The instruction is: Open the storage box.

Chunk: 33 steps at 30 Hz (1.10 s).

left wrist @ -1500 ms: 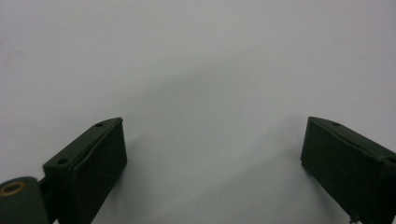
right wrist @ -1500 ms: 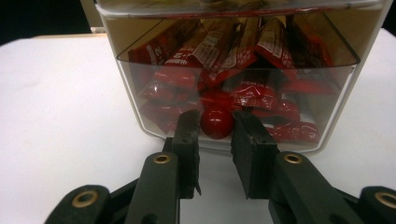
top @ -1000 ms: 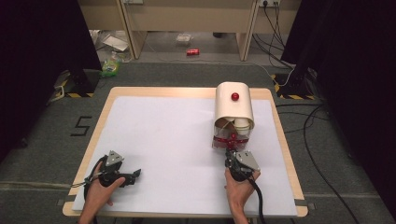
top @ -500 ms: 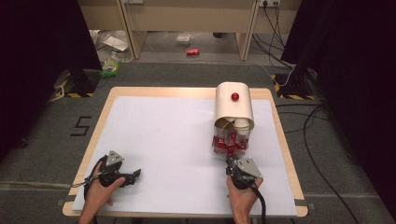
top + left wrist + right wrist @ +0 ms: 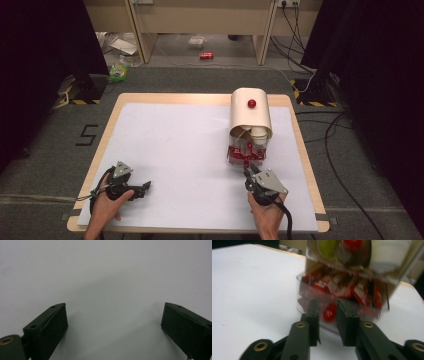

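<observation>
Jaws of right gripper just opening, narrow gap framing a red knob, pads apparently off it, at the clear red-packet dispenser. Left gripper spread wide, empty, over white table. Beyond: grey carpet, cables, dark curtains.

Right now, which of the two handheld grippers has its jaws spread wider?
The left gripper: its jaws stand wide apart over bare white table. The right gripper, by the clear container of red packets, keeps only a narrow gap.
</observation>
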Available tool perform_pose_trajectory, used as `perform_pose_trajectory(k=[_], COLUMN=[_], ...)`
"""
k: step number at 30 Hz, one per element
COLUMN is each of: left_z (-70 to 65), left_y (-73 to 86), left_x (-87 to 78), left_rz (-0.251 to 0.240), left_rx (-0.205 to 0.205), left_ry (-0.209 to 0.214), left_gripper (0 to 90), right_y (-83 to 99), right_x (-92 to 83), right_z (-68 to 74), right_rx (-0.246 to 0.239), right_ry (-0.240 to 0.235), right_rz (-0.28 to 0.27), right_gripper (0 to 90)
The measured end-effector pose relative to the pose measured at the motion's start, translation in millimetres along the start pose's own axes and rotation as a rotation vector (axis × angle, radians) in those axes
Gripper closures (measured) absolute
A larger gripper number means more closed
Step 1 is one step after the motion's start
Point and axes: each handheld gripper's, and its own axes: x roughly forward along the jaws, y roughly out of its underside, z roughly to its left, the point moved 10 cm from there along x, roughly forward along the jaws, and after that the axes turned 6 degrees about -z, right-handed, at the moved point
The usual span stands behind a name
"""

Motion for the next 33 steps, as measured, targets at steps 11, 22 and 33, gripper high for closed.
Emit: perform_pose_trajectory(k=[11, 22, 33], left_z=[0.0, 0.0, 0.0], left_y=[0.0, 0.1, 0.0], left_x=[0.0, -0.1, 0.0], left_rz=[0.0, 0.0, -0.001], left_rx=[0.0, 0.0, 0.0], left_ry=[0.001, 0.0, 0.0], left_gripper=[6.0, 6.0, 6.0], right_y=[-19.2, -8.2, -6.4], right_x=[23.5, 35.9, 18.8], right_z=[-1.3, -6.6, -2.1], right_rx=[-0.12, -0.17, -0.191], right_ry=[-0.136, -0.235, -0.319], right_rz=[0.039, 0.125, 0.153], right_gripper=[56.1, 62.7, 68.3])
